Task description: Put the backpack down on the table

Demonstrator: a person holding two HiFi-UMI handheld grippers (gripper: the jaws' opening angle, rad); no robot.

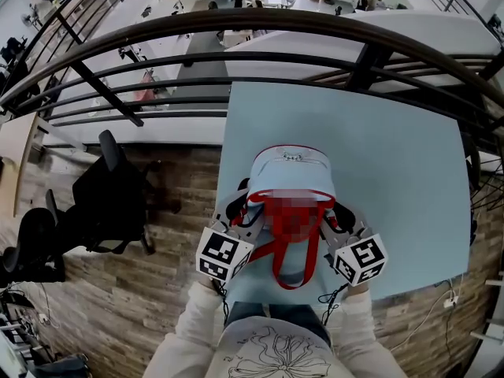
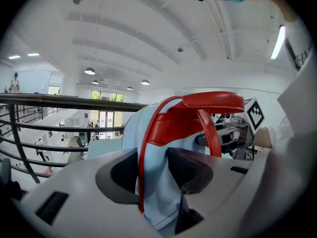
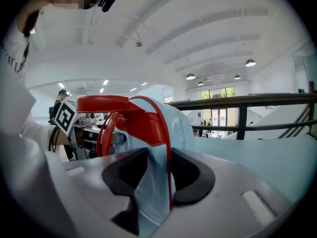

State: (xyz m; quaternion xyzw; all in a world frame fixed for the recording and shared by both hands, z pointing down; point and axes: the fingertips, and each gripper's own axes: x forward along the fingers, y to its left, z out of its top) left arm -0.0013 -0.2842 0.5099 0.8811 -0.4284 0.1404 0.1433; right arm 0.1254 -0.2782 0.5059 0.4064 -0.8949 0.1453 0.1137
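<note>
A light-blue backpack [image 1: 291, 178] with red straps and a red top handle [image 1: 293, 227] stands upright on the pale blue table [image 1: 394, 156], near its front edge. My left gripper [image 1: 239, 215] is at the pack's left side and my right gripper [image 1: 344, 217] at its right side. In the left gripper view the backpack's blue fabric and red trim [image 2: 148, 182] lie between the wide-standing jaws of the left gripper [image 2: 153, 170]. In the right gripper view the same kind of fold [image 3: 156, 182] hangs slack between the jaws of the right gripper [image 3: 158, 175]. Neither pair of pads visibly presses on it.
A dark metal railing [image 1: 236, 61] curves behind the table's far edge, with a lower floor beyond it. A black office chair [image 1: 110, 187] stands on the wood floor to the left. A white cable [image 1: 449, 299] lies at the table's front right corner.
</note>
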